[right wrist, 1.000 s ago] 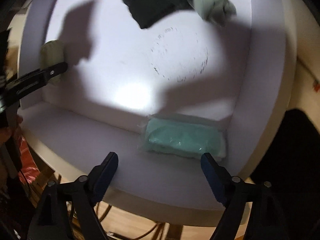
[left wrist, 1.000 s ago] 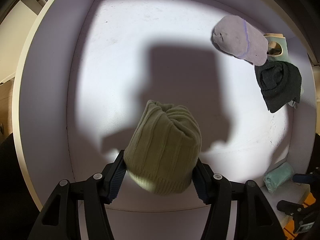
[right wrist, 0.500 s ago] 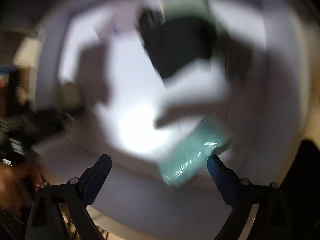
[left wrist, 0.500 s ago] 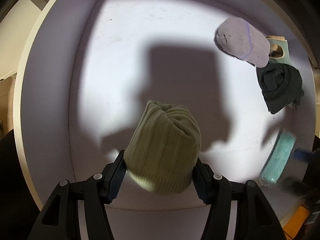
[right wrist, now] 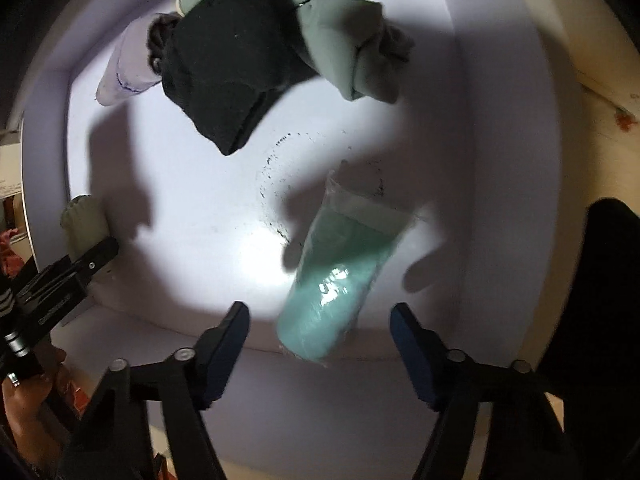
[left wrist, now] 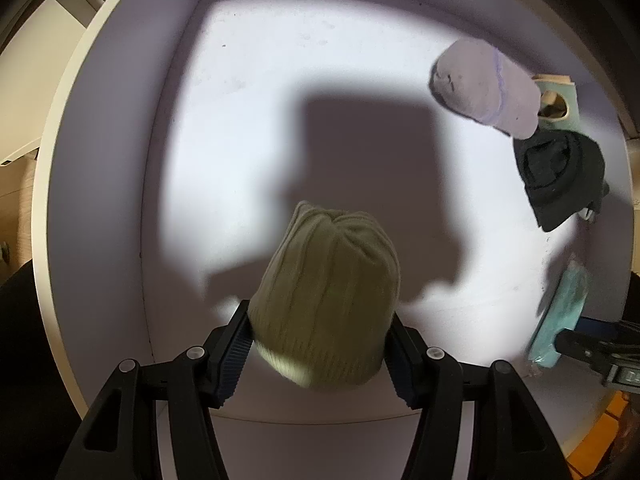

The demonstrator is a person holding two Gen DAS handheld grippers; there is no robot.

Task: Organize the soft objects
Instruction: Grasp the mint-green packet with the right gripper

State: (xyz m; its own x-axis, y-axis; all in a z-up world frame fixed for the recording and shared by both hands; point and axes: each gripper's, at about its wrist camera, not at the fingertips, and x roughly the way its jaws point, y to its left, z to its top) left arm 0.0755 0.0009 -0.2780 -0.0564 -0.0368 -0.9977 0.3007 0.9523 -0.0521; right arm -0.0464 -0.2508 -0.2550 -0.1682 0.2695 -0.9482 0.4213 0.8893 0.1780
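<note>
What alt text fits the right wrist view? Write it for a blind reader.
The right gripper, jaws closing but not yet touching, hangs over a teal packet in a white bin. Behind lie a black garment and pale green cloth.

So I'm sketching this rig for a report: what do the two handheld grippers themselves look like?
Both look alike. The left gripper and right gripper each have black, angular, strut-like arms with triangular cut-outs and small silver pivot pins. Their fingers end in dark blue ribbed pads. No cables or sleeves are visible.
</note>
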